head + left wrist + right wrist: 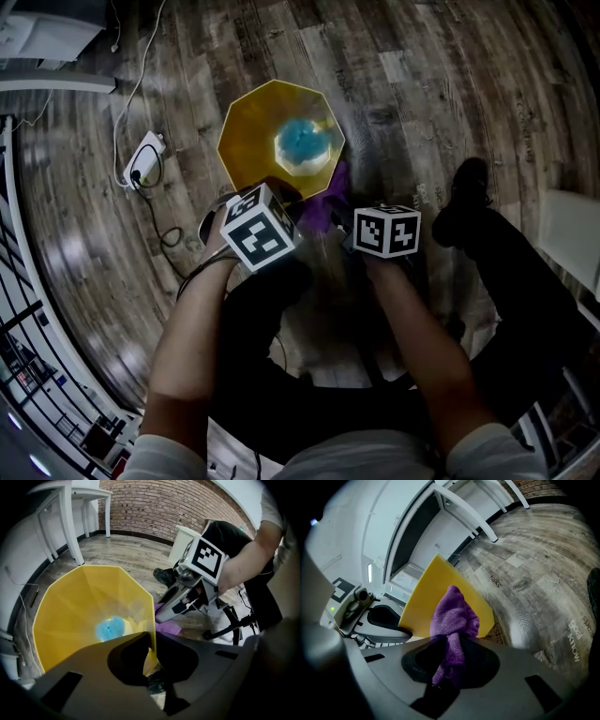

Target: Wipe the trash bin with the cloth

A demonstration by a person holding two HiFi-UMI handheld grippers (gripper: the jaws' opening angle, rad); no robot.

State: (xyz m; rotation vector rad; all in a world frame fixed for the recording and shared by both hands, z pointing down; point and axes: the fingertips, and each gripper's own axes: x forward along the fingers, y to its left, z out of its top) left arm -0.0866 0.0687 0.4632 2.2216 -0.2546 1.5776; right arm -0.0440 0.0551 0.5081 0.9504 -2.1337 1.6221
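A yellow many-sided trash bin (234, 122) stands open on the wooden floor, with a blue and white lump (302, 142) at its bottom. My left gripper (281, 194) is at the bin's near rim. In the left gripper view the bin's thin yellow wall (70, 606) runs between the jaws of the left gripper (152, 648), which are shut on it. My right gripper (335, 214) is shut on a purple cloth (328, 199) that lies against the bin's outer near-right side. In the right gripper view the cloth (452, 616) bunches up from the right gripper (450, 663) against the yellow wall (424, 590).
A white power strip (141, 159) with a black cable lies on the floor left of the bin. A dark shoe (464, 192) and the person's legs are to the right. White table legs (70, 527) and a white box (185, 541) stand beyond the bin.
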